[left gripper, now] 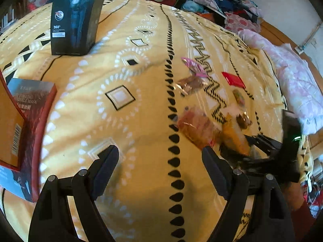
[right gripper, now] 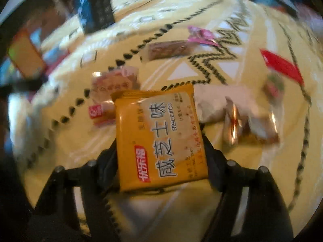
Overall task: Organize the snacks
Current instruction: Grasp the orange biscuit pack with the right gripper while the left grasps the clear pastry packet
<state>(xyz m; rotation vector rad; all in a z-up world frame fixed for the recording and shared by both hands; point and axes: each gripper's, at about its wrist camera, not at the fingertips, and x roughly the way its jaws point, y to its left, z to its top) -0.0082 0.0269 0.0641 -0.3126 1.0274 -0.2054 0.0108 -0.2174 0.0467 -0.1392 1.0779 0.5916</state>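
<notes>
My right gripper (right gripper: 159,151) is shut on an orange biscuit packet (right gripper: 159,137) and holds it above the yellow patterned bedspread (right gripper: 181,201). Around it lie several small snacks: a brown bar (right gripper: 169,49), a pink wrapper (right gripper: 201,35), a red packet (right gripper: 282,66), a pale pink packet (right gripper: 113,86) and a white packet (right gripper: 218,102). My left gripper (left gripper: 161,161) is open and empty above the bedspread (left gripper: 141,121), left of the snack cluster (left gripper: 201,125). The right gripper shows in the left wrist view (left gripper: 262,151), blurred.
A black shaver box (left gripper: 74,16) stands at the back left. A red-edged box (left gripper: 26,133) lies at the left edge. A pile of clothes (left gripper: 212,0) and a pink quilt (left gripper: 292,76) border the bed on the right.
</notes>
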